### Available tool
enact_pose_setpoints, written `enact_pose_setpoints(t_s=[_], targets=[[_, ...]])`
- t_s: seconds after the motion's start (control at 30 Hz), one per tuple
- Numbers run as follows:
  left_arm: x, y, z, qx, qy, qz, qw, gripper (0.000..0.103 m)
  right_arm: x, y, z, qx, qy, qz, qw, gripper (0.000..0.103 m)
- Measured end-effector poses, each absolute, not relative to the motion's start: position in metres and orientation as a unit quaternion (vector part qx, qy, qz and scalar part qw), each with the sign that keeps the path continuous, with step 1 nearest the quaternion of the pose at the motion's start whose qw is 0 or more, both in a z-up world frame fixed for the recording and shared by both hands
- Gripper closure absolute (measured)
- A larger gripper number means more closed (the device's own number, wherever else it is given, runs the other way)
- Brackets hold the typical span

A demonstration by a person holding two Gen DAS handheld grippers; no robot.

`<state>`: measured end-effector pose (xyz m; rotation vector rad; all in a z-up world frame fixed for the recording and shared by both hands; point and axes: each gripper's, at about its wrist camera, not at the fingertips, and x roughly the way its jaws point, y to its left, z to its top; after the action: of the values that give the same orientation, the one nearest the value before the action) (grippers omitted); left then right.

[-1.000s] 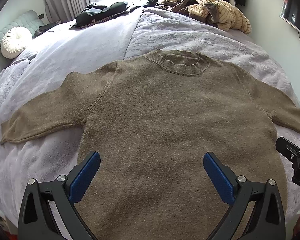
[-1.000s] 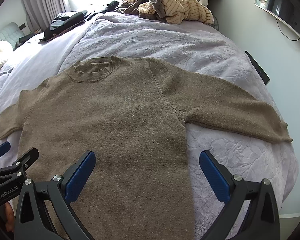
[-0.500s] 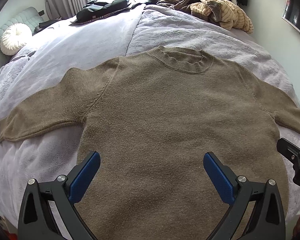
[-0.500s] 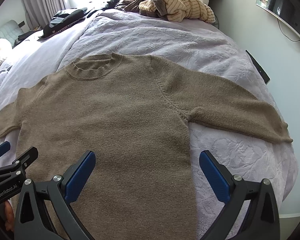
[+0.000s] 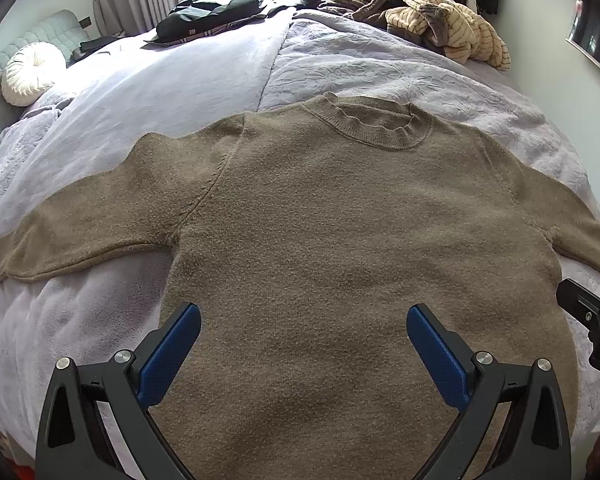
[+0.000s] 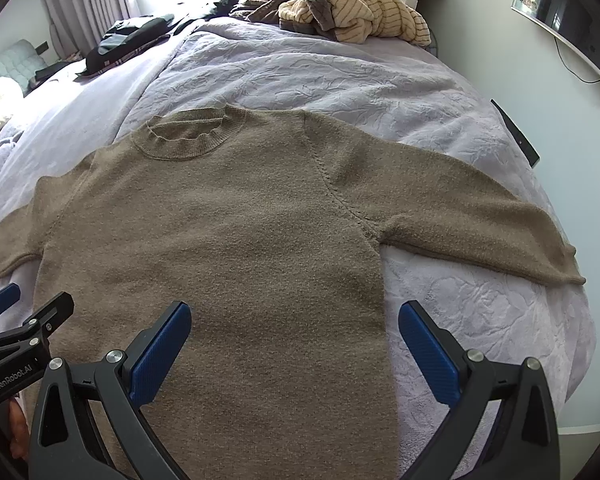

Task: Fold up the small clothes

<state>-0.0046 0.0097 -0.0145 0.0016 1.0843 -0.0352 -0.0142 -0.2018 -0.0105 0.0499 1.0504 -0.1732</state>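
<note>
Holding both grippers wide apart, empty: left gripper (image 5: 303,330), right gripper (image 6: 295,328). Brown sweater (image 5: 340,240) flat on bed (image 6: 340,76), sleeves out. No fold made yet. All folding left, I think.

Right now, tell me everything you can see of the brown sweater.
The sweater is olive-brown fuzzy knit with a ribbed round collar. It lies flat and unfolded on the lavender bedspread, collar away from the cameras, both sleeves spread out sideways and seamed diagonally at the shoulders. The hem is out of view below the frames. The left gripper and right gripper are open, holding nothing; contact cannot be judged.
</note>
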Motion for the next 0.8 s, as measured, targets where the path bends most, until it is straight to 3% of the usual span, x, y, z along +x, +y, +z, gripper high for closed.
enact_pose_setpoints(t_s=[0.47,0.8], targets=[[0.0,0.044,-0.023,-0.034,0.518,-0.014,0.854,0.0,-0.013,-0.172,-0.006,0.013,0.5,-0.065,0.863,0.0],[0.004,0.182,-0.039,-0.095,0.498,0.08,0.859,0.0,-0.012,-0.114,-0.016,-0.001,0.513,-0.021,0.858,0.0]])
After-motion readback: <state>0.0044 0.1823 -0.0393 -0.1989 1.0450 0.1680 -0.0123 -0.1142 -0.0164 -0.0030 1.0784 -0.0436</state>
